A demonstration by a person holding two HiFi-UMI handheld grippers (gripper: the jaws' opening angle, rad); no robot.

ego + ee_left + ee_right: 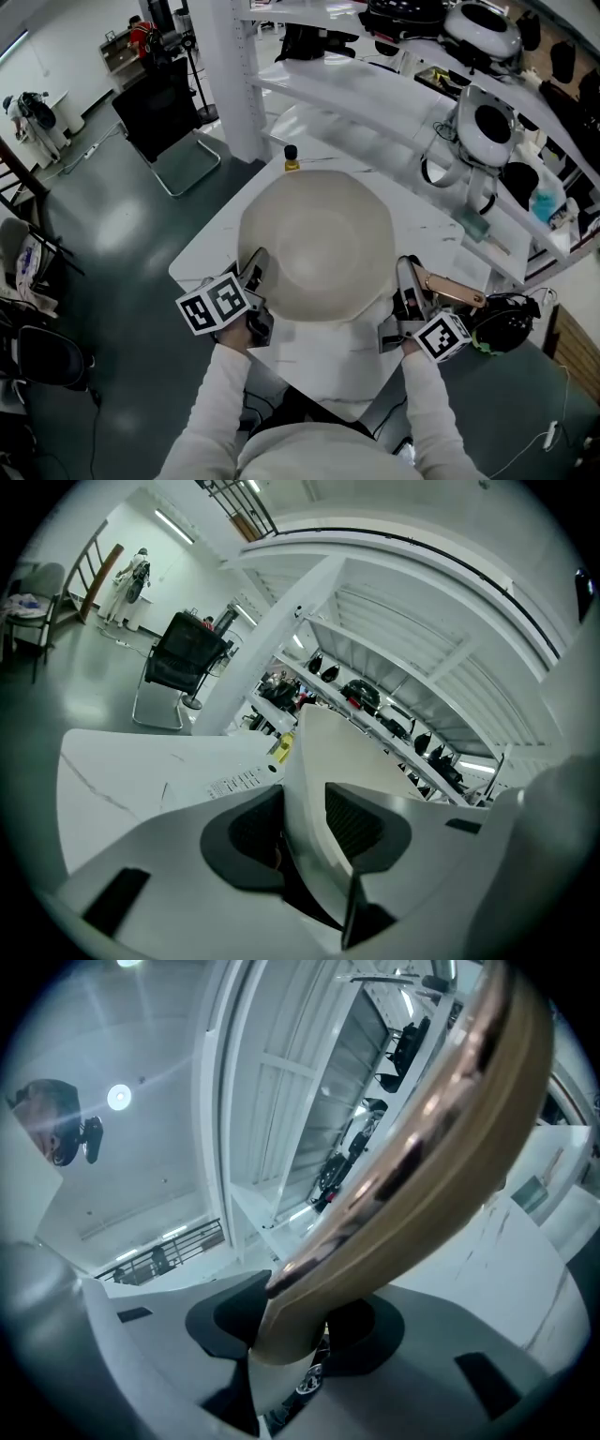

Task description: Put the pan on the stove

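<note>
Left jaws: the left gripper (255, 277) (305, 829) has its jaws closed on the thin wall of the pan (319, 244) (323, 752), a dark pad pressed against each face of it.
Right jaws: the right gripper (408, 295) (300, 1335) has its jaws clamped on the pan's handle (455, 292) (422, 1166), a glossy copper-gold bar that runs out between the pads and up to the right.
Pan: large, cream-white, round with a faintly faceted rim, held between the two grippers above the middle of the white bench (211, 244) (122, 780).
Hard to tell on the pan: whether the broad pale face towards the head camera is its inside or its underside, and whether it rests on the bench or hangs clear of it.
Hidden: the pan covers most of the bench top, so what lies under it cannot be seen.
Pan contents: nothing shows on the pale face.
Bottle (292, 159) (281, 747): small, yellow label, dark cap, upright just beyond the pan's far edge; its contents cannot be made out.
Printed panel (234, 782): flat on the bench near the bottle, its print too small to read.
Sleeves (220, 403): white, cut off at the lower edge of the head view.
Shelves (375, 89): white, behind the bench, holding white domed devices and dark items too small to name.
Chair (159, 117): black, on the grey floor, well apart from the bench.
</note>
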